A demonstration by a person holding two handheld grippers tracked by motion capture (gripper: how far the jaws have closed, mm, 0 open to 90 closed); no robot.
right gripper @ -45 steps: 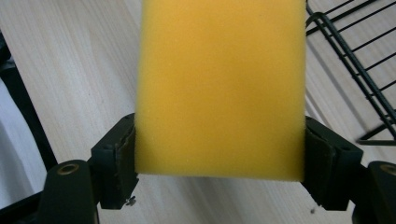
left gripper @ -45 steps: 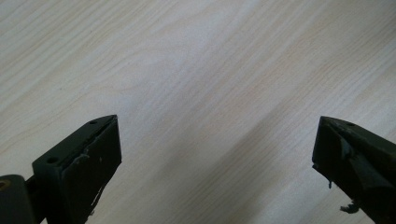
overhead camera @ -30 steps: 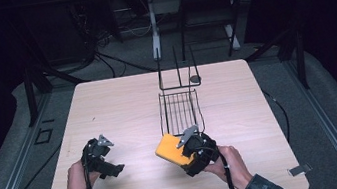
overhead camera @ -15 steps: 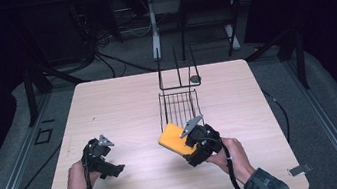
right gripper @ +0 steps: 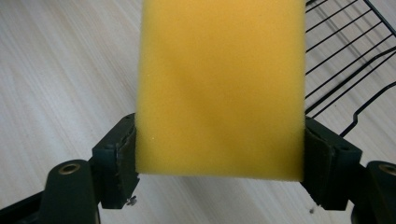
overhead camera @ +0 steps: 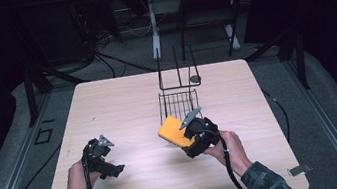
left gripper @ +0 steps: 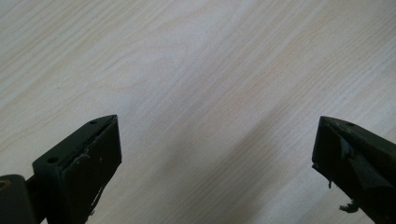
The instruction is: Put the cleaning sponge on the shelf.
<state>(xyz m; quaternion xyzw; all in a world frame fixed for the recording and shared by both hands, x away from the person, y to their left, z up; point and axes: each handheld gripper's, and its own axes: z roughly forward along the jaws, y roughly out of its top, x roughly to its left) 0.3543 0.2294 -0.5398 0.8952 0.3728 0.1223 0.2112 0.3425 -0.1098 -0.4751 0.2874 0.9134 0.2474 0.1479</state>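
The yellow sponge [right gripper: 219, 88] was a flat rectangular block. It hung tilted above the table, just beside the wire rack [overhead camera: 176, 104].

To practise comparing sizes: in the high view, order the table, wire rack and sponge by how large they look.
1. Table: largest.
2. Wire rack.
3. Sponge: smallest, though the right gripper hides part of it.

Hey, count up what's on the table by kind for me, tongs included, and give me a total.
Yellow sponge: 1, held in the right tongs
Black wire rack: 1
Tongs: 2, counting the left tongs, open over the bare table
Total: 4
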